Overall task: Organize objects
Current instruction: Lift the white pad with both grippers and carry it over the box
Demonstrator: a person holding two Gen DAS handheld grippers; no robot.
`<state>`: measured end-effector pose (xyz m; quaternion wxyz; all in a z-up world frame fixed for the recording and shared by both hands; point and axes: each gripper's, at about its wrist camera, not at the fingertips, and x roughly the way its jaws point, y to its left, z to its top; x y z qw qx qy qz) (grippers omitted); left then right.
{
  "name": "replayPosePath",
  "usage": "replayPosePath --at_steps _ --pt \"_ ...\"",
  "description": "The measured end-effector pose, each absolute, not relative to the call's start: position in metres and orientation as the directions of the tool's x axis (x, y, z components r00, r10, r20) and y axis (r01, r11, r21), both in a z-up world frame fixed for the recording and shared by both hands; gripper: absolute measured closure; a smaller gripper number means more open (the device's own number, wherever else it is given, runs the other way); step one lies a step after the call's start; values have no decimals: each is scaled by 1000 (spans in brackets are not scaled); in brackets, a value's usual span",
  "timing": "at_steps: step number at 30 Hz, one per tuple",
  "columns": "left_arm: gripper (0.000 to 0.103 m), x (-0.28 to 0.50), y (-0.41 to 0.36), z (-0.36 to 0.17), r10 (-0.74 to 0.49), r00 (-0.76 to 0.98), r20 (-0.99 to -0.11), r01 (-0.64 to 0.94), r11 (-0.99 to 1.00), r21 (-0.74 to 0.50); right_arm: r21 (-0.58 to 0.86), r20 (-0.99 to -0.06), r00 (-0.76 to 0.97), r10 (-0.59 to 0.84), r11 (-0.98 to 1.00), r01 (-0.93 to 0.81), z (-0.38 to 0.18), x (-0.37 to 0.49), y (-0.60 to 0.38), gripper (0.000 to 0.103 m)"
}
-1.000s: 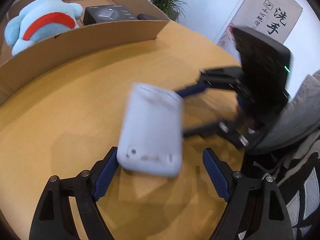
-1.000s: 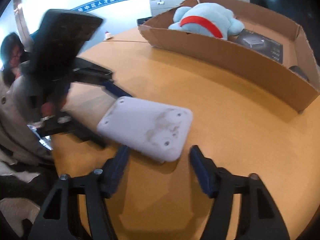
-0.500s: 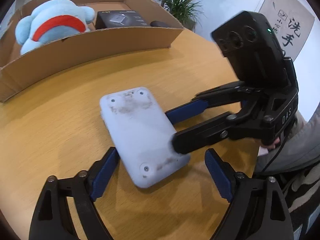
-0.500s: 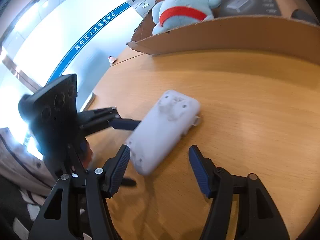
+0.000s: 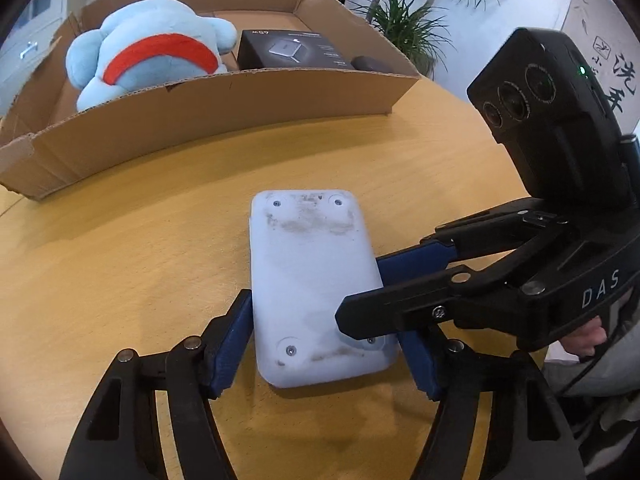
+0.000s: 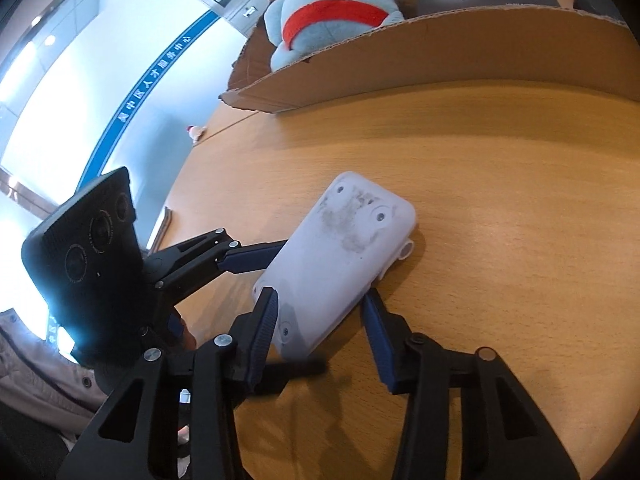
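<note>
A white flat plastic device [image 5: 312,280] with corner screws and grey smudges lies face down on the wooden table [image 5: 120,240]. My left gripper [image 5: 326,344] straddles its near end, both blue pads against its sides. My right gripper [image 6: 320,320] straddles the same device [image 6: 340,256] from the right; its fingers [image 5: 400,304] cross over the device's corner in the left wrist view. Its left pad touches the device and its right pad stands just off the edge.
An open cardboard box [image 5: 240,96] stands at the back of the table, holding a light blue plush toy with a red band [image 5: 148,56], a black product box [image 5: 288,50] and a small dark object. Potted plants [image 5: 400,12] stand behind. The table edge is at the right.
The device turned from tilted to lengthwise between my left fingers. Both grippers moved in and narrowed around it; the left pads now touch its sides.
</note>
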<state>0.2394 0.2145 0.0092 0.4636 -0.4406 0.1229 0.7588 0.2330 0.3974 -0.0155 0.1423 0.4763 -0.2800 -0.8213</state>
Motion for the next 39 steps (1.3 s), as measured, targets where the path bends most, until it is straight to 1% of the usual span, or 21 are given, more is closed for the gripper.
replayPosePath --at_steps 4,5,8,10,12,15,22,24,29,39 --pt "33 243 217 7 581 -205 -788 -812 -550 -195 596 -710 -502 -494 -801 -56 -16 231 397 62" --pt "32 246 219 7 575 -217 -789 -817 -549 -176 605 -706 -504 -497 -794 -64 -17 231 398 62" --pt "31 253 225 5 561 -253 -788 -825 -551 -127 630 -691 -515 -508 -773 -82 -20 228 400 62" --pt "31 250 223 5 573 -246 -782 -816 -558 -152 623 -694 -518 -499 -778 -84 -19 228 398 62" --pt "32 247 220 6 582 -234 -779 -812 -558 -174 620 -698 -515 -498 -780 -85 -18 228 395 67" --pt "32 247 219 5 580 -234 -780 -811 -559 -173 626 -692 -520 -501 -775 -87 -17 229 397 69" --pt "31 249 219 6 563 -253 -787 -795 -584 -162 596 -714 -516 -474 -798 -92 -16 229 391 70" --pt "34 247 217 6 563 -251 -788 -788 -591 -172 588 -717 -520 -465 -804 -92 -16 230 390 70" --pt "34 247 214 9 567 -245 -786 -785 -592 -183 580 -718 -525 -457 -810 -89 -13 234 392 71" --pt "34 250 220 34 579 -272 -769 -796 -584 -158 561 -701 -569 -429 -825 -69 10 233 393 72"
